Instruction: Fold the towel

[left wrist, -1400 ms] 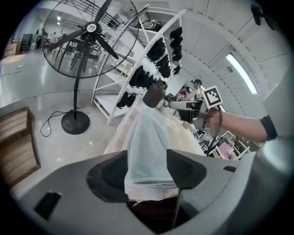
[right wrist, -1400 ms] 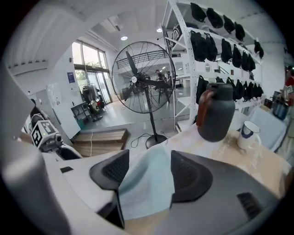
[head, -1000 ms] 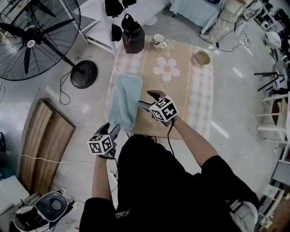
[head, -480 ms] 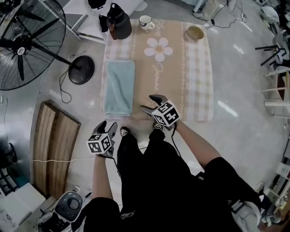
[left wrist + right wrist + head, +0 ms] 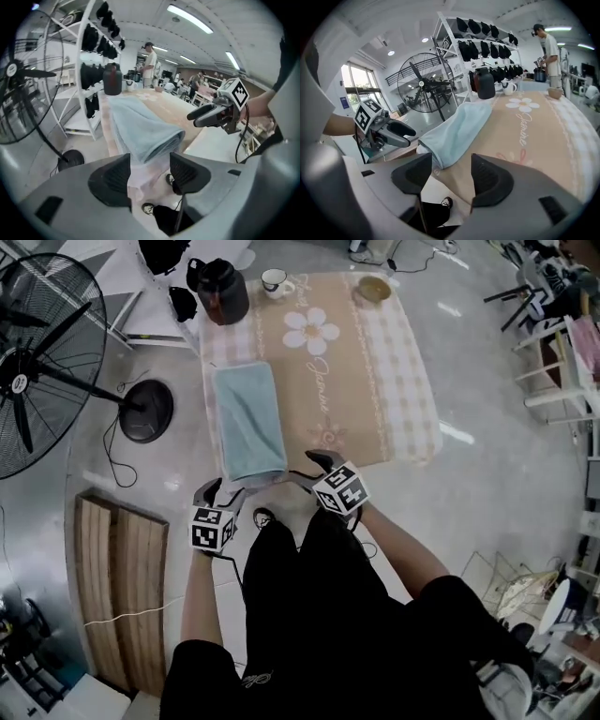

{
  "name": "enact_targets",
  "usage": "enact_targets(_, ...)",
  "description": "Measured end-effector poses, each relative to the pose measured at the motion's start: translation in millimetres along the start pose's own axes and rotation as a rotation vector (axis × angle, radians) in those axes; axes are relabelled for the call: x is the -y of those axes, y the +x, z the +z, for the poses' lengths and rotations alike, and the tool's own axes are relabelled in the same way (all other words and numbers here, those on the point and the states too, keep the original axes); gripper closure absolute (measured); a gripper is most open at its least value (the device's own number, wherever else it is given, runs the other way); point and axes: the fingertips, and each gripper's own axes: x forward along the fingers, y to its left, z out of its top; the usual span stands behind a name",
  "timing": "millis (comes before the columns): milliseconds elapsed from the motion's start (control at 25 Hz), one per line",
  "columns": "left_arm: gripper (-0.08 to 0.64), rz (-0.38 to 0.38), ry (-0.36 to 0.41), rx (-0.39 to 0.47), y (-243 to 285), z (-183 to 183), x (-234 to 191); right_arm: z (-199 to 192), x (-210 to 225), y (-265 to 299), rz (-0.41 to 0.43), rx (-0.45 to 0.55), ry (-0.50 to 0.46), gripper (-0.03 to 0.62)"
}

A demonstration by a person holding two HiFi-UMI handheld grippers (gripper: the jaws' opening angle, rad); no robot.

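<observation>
A light blue towel [image 5: 248,420] lies folded into a long strip on the left side of the beige flower tablecloth [image 5: 361,381]. Its near end reaches the table's front edge. My left gripper [image 5: 217,493] hovers open just in front of that end, off the table edge, with nothing between its jaws. In the left gripper view the towel [image 5: 140,126] lies just beyond the open left gripper [image 5: 150,171]. My right gripper [image 5: 307,468] is open and empty at the front edge, right of the towel's end. The right gripper [image 5: 451,173] points at the towel [image 5: 457,124] from the side.
A black jug [image 5: 222,292], a cup [image 5: 274,279] and a small bowl [image 5: 373,289] stand along the table's far edge. A big floor fan [image 5: 37,362] and wooden boards [image 5: 117,587] are on the left. A rack of black caps [image 5: 487,47] stands behind. A person [image 5: 547,49] stands far off.
The head view has swung, so the table now sits higher and farther. Both grippers stay open near the front edge. The towel has not moved.
</observation>
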Motion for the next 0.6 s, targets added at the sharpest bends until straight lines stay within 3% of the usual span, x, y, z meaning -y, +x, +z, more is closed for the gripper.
enact_targets(280, 0.313, -0.183, 0.462, -0.095, 24, -13, -7, -13, -26, 27, -0.086, -0.017, 0.044, 0.331)
enact_targets(480, 0.314, -0.257, 0.654, -0.160, 33, -17, -11, -26, -33, 46, -0.102, -0.069, 0.020, 0.333)
enact_targets(600, 0.314, -0.274, 0.754, -0.209, 41, -22, -15, -33, -25, 54, -0.120, -0.084, 0.070, 0.333)
